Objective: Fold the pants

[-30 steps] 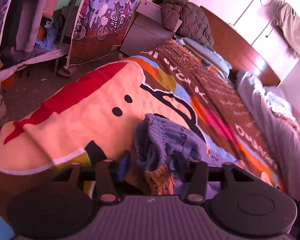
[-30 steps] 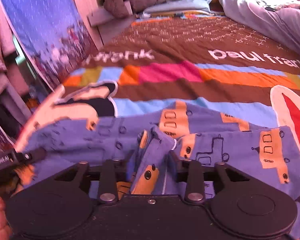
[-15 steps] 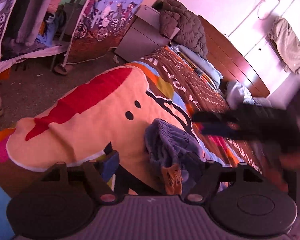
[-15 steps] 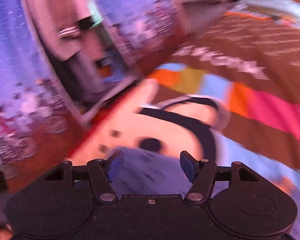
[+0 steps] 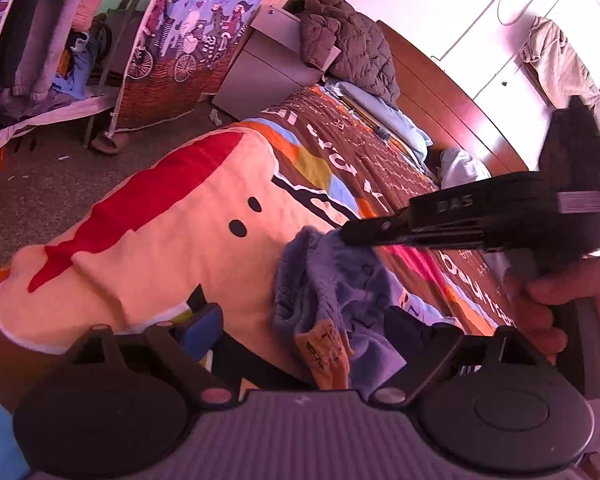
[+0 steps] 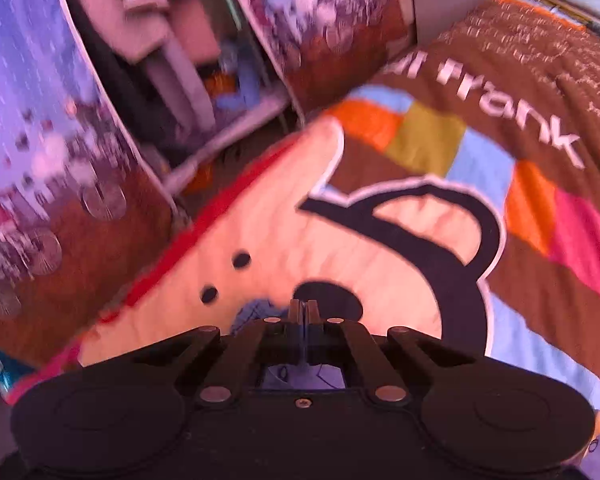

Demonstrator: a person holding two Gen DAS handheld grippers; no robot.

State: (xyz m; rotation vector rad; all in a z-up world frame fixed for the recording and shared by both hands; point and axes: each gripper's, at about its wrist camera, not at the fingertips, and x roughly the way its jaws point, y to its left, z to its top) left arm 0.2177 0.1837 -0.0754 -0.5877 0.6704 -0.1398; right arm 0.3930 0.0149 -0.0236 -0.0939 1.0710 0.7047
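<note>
The blue patterned pants [image 5: 332, 284] lie bunched on the colourful bedspread [image 5: 148, 240], waistband end raised. My left gripper [image 5: 304, 332] is open, its fingers on either side of the near part of the bunch, holding nothing. My right gripper [image 5: 350, 236] comes in from the right, held by a hand [image 5: 560, 300], and its tip is at the top of the waistband. In the right wrist view the right gripper [image 6: 302, 310] has its fingers pressed together over blue pants fabric [image 6: 256, 310]; whether cloth is pinched between them is not clear.
The bed's left edge drops to the floor [image 5: 52, 168], where a patterned fabric wardrobe [image 5: 188, 40] and a grey nightstand [image 5: 268, 76] stand. A brown quilted jacket [image 5: 348, 52] and pillows [image 5: 384, 112] lie at the headboard end.
My left gripper has opened and let go of the pants. My right gripper let go of the trouser leg, swung over to the waistband end and closed there.
</note>
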